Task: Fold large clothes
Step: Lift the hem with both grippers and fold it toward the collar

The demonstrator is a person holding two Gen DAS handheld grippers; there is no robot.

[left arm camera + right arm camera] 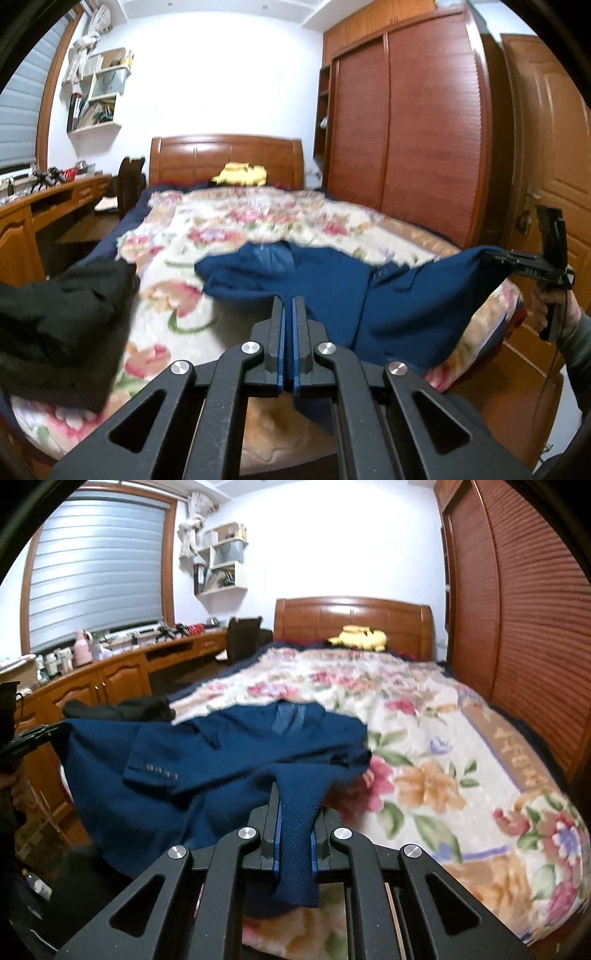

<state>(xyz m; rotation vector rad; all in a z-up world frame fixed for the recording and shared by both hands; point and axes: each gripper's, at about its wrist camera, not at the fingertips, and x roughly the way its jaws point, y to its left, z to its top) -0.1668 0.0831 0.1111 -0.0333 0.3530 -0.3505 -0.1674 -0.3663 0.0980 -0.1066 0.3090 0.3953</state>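
blue woven-cloth jacket [207, 760]: matt fabric with a fine diamond-textured weave, seen up close near the headboard-facing bed foot.
floral plush blanket [424, 746]: soft, fuzzy cloth, matt, under the jacket.
black garment [55, 325]: dull, soft cloth, beside the jacket.
left gripper [289, 306]: matt black plastic links, shiny bare metal rivets.
right gripper [295, 812]: same matt black finish, blue pads.
reddish wooden headboard [354, 620]: glossy varnished wood beyond the jacket.
slatted wooden wardrobe [406, 118]: ribbed, semi-gloss.

Left gripper [289, 301] pinched closed on blue jacket [332, 288]; right gripper [295, 790] likewise clamped, held by a hand [550, 306], both raised.
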